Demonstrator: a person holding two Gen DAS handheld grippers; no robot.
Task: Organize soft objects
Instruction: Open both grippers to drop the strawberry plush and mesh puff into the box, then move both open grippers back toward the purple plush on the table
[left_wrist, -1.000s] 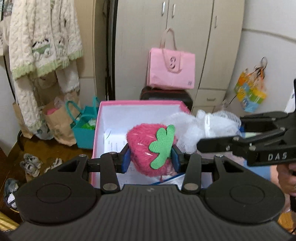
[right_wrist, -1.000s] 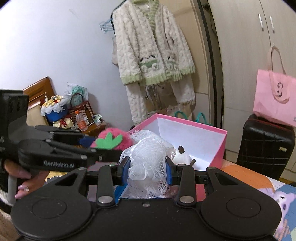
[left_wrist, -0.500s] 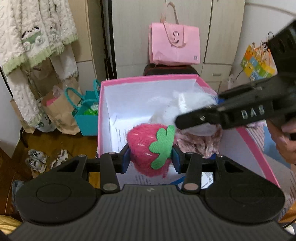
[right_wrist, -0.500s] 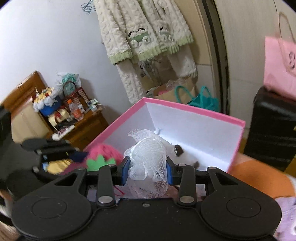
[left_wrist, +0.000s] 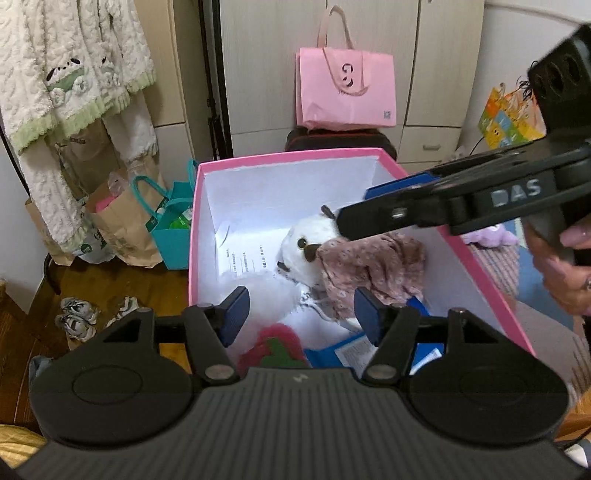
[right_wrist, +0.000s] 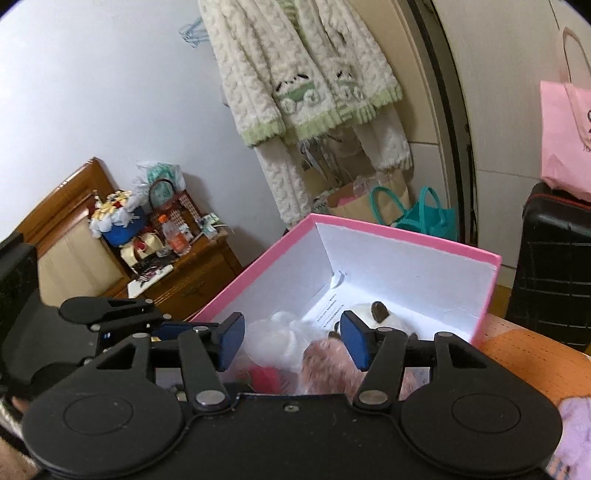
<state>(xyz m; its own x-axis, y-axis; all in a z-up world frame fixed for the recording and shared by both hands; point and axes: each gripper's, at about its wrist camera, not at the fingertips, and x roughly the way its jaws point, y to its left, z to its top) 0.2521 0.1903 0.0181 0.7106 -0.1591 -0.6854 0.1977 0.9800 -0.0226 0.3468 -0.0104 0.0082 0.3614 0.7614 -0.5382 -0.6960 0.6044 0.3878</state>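
Both my claws, left gripper and right gripper, opening empty over pink box; strawberry plush and mesh pouf lie inside, purple plush outside remains.

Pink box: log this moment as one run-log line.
left gripper: opening, empty | right gripper: opening, empty | strawberry plush, mesh pouf: in pink box

Box: we see strawberry, mesh puff, plush inside.
Behind box: suitcase, bag on it.
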